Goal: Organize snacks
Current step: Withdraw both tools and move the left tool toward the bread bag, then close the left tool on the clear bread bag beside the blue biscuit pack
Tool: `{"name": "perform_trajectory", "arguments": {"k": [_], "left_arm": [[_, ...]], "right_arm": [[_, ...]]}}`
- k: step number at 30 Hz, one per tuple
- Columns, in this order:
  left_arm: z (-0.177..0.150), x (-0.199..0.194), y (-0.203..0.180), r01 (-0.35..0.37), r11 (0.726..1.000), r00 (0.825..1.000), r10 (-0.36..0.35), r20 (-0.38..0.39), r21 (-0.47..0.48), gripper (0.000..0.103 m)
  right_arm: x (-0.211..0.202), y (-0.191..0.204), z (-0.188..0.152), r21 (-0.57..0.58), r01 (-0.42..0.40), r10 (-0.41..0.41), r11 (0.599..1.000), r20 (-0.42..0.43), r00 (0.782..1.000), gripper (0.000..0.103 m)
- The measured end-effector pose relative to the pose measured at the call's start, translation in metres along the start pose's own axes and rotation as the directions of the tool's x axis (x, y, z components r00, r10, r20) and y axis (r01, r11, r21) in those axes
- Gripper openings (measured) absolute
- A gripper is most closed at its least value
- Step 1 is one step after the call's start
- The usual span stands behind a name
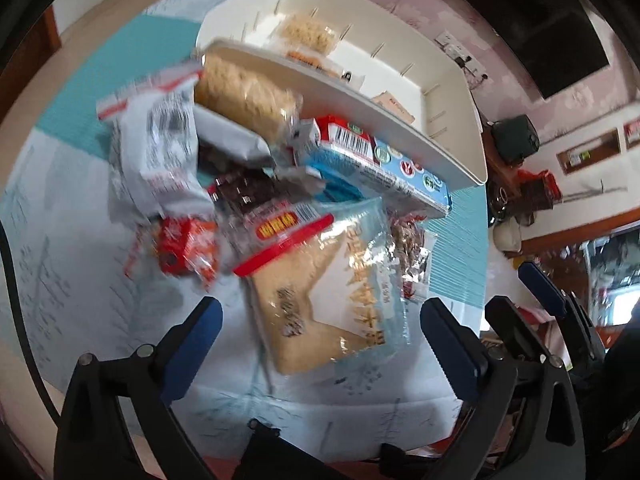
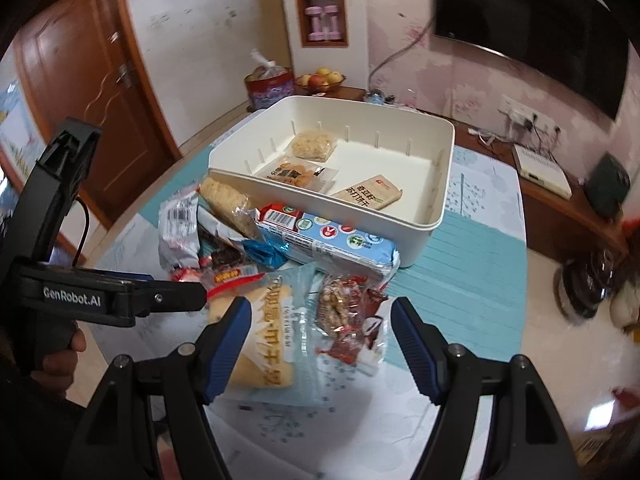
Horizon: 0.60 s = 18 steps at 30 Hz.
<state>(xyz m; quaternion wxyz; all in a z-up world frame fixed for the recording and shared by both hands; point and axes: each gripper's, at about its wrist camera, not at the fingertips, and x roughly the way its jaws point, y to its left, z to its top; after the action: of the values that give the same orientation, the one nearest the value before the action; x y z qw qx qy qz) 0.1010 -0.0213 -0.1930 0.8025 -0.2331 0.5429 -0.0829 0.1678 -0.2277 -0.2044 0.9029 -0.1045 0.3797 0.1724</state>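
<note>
Below, both black grippers with blue pads, left (image 1: 320, 332) and right (image 2: 320, 344), are hovering with jaws apart (gripping nothing) over a heap of wrapped snacks (image 2: 280, 264) lying on the pale patterned tablecloth (image 2: 484, 188), just beside a cream rectangular plastic bin (image 2: 400, 248) holding three packets.

I counted one white bin (image 2: 420, 216) holding three packets (image 2: 312, 146). Outside it on the bench (image 2: 480, 280) lay one blue box (image 2: 332, 242) and some eight loose wrapped snacks (image 2: 272, 340); blur hid the exact number.
</note>
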Motion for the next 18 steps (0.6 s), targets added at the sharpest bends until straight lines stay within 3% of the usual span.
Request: {"name": "perform_trajectory", "arguments": {"k": [10, 18], "left_arm": [[0.000, 0.034, -0.012, -0.018, 0.995, 0.997, 0.011, -0.072, -0.100, 0.099], [0.004, 0.061, -0.017, -0.073, 0.984, 0.991, 0.053, -0.125, -0.165, 0.099]], "right_arm": [[0.022, -0.022, -0.004, -0.129, 0.022, -0.024, 0.991, -0.016, 1.000, 0.073], [0.049, -0.029, -0.008, -0.213, -0.007, 0.000, 0.977, -0.030, 1.000, 0.073]]}}
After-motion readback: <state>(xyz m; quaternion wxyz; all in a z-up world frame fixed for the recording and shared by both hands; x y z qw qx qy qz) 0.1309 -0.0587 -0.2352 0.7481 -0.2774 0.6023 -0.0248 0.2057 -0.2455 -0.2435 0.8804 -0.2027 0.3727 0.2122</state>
